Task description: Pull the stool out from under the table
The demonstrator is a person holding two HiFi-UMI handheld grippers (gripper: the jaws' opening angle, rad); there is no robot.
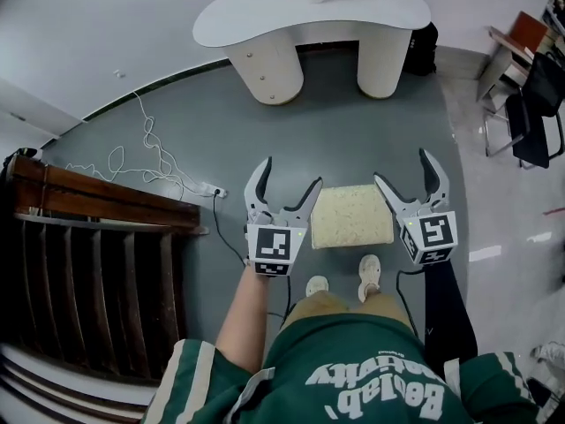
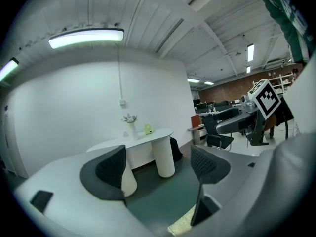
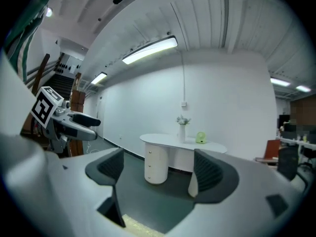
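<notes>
The stool, a square seat with a cream fuzzy top, stands on the grey floor just in front of my feet, well away from the white curved table. My left gripper hovers at the stool's left edge, open and holding nothing. At the stool's right edge is my right gripper, also open and bare. In the left gripper view the gripper frames the table, with a stool corner below. The right gripper view shows that gripper, the table and the stool's edge.
A dark wooden stair rail runs along the left. A white cable with a power strip lies on the floor. A black bag leans by the table's right leg. Chairs stand at the far right. A vase and a green object sit on the table.
</notes>
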